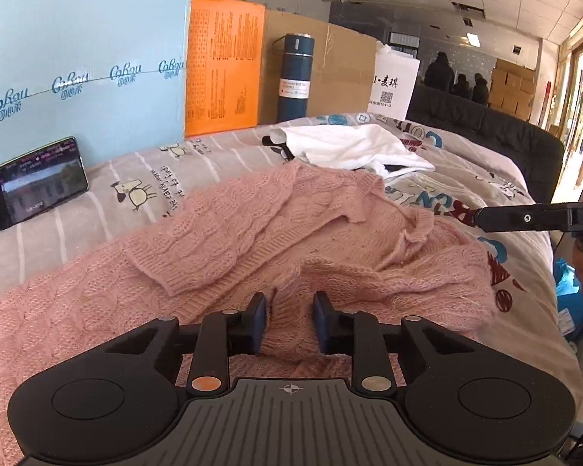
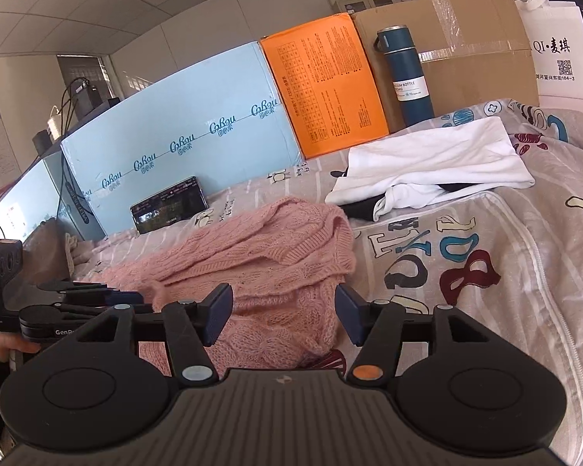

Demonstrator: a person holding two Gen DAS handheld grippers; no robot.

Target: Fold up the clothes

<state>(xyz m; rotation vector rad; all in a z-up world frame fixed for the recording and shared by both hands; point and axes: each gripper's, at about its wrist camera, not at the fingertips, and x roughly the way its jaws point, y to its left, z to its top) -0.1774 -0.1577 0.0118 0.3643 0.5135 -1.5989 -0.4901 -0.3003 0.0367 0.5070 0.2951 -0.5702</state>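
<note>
Sweater (image 1: 291, 233) sprawls pink across the bed (image 1: 97, 194), its near edge bunched between our left claw (image 1: 289, 320), released around it; our right claw (image 2: 283, 316) gapes wide at its right edge.

Pink cable-knit sweater (image 1: 252, 233), white garment (image 2: 431, 159), seemingly cartoon-printed grey sheet (image 2: 486, 272).

Pink knit sweater (image 1: 252, 233), rumpled on bedsheet (image 1: 97, 178)
</note>
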